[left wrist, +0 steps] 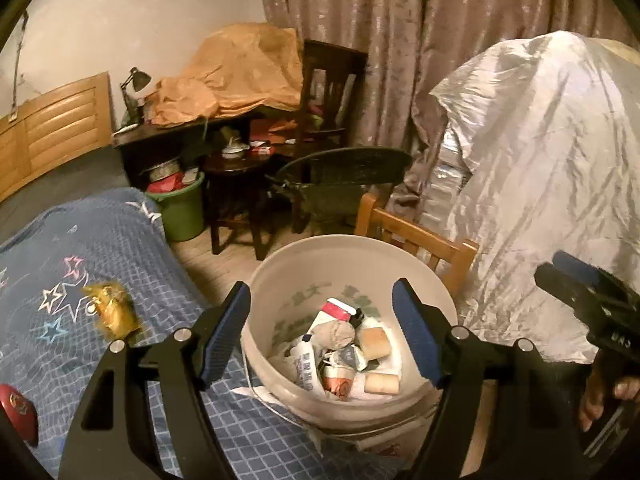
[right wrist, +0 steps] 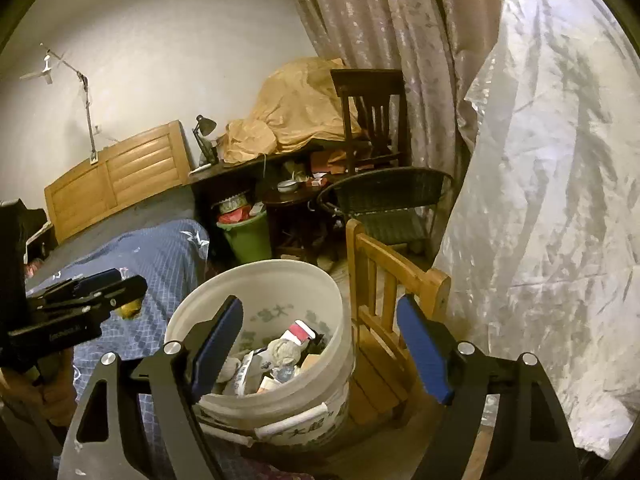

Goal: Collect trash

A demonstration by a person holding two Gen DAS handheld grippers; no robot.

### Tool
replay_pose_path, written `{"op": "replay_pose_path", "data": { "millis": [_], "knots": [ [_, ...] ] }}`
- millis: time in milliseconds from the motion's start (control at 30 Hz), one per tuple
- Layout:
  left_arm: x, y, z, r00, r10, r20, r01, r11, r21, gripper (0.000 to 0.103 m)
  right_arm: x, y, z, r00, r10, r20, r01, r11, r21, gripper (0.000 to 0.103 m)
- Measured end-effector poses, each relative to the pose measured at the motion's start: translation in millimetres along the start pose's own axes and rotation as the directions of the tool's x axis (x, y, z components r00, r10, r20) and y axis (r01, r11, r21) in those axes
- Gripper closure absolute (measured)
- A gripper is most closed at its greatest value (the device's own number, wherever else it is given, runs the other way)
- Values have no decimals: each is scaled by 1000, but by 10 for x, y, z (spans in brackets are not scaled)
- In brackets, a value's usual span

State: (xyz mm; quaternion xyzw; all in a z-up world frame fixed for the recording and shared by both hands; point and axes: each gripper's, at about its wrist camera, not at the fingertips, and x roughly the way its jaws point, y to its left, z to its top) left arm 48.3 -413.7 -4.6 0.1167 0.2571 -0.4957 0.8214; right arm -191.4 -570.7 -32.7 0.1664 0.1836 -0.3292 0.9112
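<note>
A white plastic bucket point(left wrist: 440, 300) stands on the floor beside the bed, partly filled with trash: wrappers, small cartons and crumpled paper point(left wrist: 340, 352). My left gripper point(left wrist: 322, 332) is open and empty, hovering just above the bucket mouth. My right gripper point(right wrist: 320, 344) is open and empty, above the bucket point(right wrist: 256, 280) and a wooden chair. A yellow crumpled wrapper point(left wrist: 112, 312) lies on the blue checked bedspread point(left wrist: 80, 260), left of the left gripper. A red object point(left wrist: 18, 412) lies at the bed's lower left. The left gripper shows in the right wrist view point(right wrist: 120, 280), the right gripper in the left wrist view point(left wrist: 560, 268).
A small wooden chair point(right wrist: 396, 280) stands right of the bucket. A silver plastic sheet point(left wrist: 540, 160) covers furniture on the right. A green bin point(left wrist: 180, 208), dark stool, wicker chair point(left wrist: 348, 168) and cluttered desk point(left wrist: 180, 128) stand behind, before curtains.
</note>
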Motion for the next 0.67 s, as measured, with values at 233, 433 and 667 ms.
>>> {"op": "replay_pose_path", "data": {
  "millis": [233, 433, 667],
  "knots": [
    [-6, -124, -42, 998, 60, 19, -61, 996, 60, 33, -4, 22, -108, 1000, 5, -21, -5, 1000, 12, 22],
    [-15, -225, -101, 999, 47, 5, -47, 991, 121, 33, -21, -18, -140, 1000, -5, -24, 6, 1000, 29, 19],
    [-60, -302, -130, 1000, 16, -7, -15, 988, 151, 33, -42, -46, -163, 1000, -15, -24, 16, 999, 35, 18]
  ]
}}
